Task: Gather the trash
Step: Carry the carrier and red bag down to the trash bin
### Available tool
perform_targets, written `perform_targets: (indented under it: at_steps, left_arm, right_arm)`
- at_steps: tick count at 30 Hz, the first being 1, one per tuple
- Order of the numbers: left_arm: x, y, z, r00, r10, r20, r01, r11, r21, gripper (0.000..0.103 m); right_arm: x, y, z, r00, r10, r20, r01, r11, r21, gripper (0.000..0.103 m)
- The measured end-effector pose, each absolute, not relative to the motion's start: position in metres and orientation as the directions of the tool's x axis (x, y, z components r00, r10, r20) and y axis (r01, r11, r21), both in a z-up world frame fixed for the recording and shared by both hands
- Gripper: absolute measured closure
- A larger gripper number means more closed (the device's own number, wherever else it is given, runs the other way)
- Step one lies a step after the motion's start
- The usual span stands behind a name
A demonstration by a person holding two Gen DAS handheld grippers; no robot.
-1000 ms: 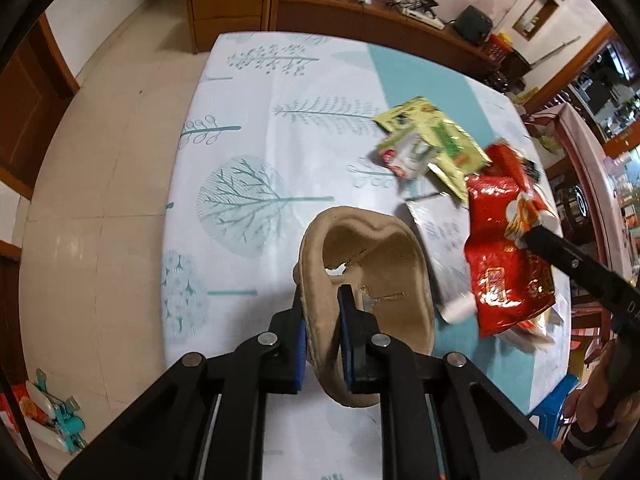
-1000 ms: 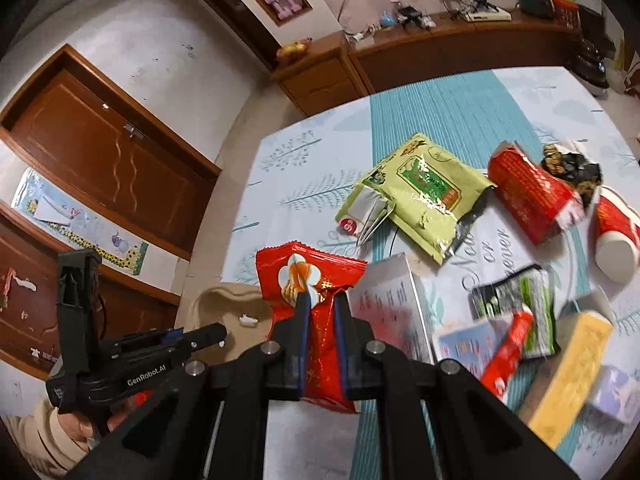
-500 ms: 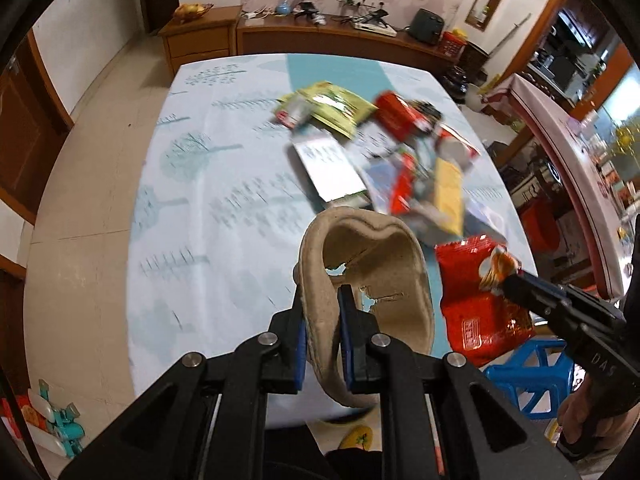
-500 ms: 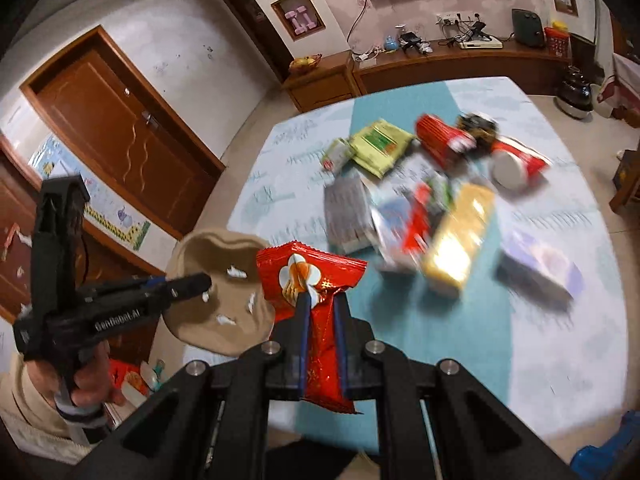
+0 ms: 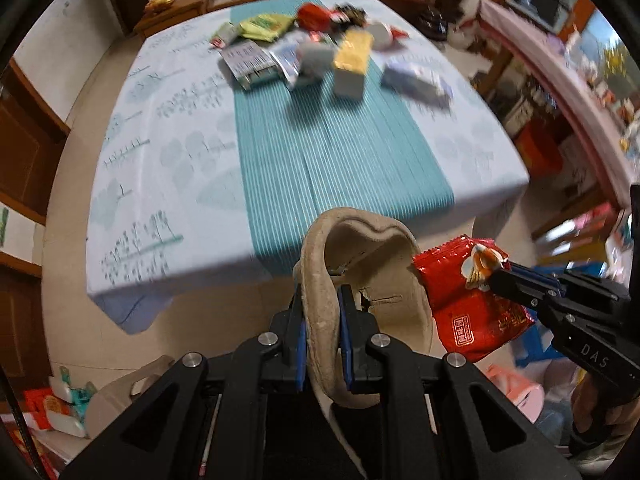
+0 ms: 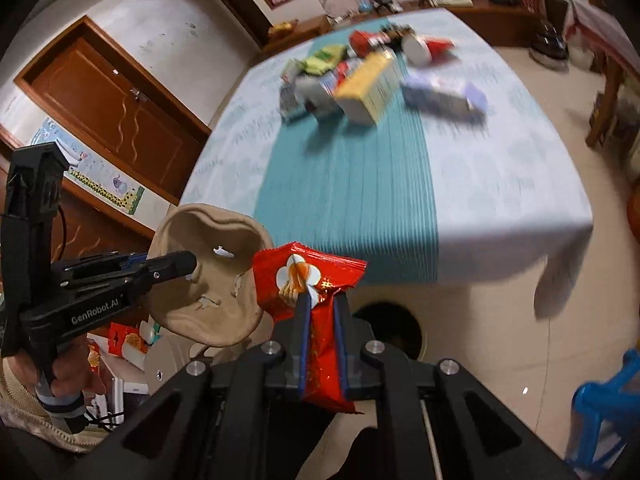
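So, left tongs (image 5: 322,322): pinched tight on the rim of the brown paper tray (image 5: 360,280).
Right tongs (image 6: 320,336): squeezed the red snack bag (image 6: 316,300).
Place: both past the table (image 6: 500,200) edge, above the floor.
Risk: bag (image 5: 472,300) could slip, missing the dark bin (image 6: 388,328).

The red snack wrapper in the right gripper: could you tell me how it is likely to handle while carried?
The red snack wrapper looks thin and crinkled, so probably light and floppy. It stands above the right gripper yet hangs creased below, suggesting little stiffness. Its glossy film may be slippery, though the shut jaws pinch it mid-body.
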State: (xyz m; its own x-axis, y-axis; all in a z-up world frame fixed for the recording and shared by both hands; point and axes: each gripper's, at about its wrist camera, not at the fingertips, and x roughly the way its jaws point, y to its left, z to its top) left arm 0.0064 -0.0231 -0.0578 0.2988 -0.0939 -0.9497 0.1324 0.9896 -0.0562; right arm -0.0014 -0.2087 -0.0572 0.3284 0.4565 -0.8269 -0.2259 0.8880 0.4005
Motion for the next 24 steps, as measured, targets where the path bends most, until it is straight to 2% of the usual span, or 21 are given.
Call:
perform_targets:
  at_steps: [8, 15, 24]
  left_arm:
    - [-0.012, -0.041, -0.117, 0.238, -0.033, -0.971, 0.208, 0.978, 0.018, 0.092]
    - [-0.01, -0.039, -0.21, 0.205, -0.034, -0.978, 0.215, 0.977, 0.011, 0.092]
    - [0.007, -0.037, -0.337, 0.185, -0.019, -0.983, 0.196, 0.98, 0.018, 0.09]
  right_arm:
    - [-0.038, -0.215, -0.123, 0.281, 0.438, -0.854, -0.1, 0.898, 0.428, 0.093]
    - [-0.044, -0.208, -0.202, 0.267, 0.38, -0.886, 0.015, 0.917, 0.398, 0.092]
    - [-0.03, -0.193, -0.334, 0.23, 0.298, -0.926, 0.116, 0.937, 0.33, 0.092]
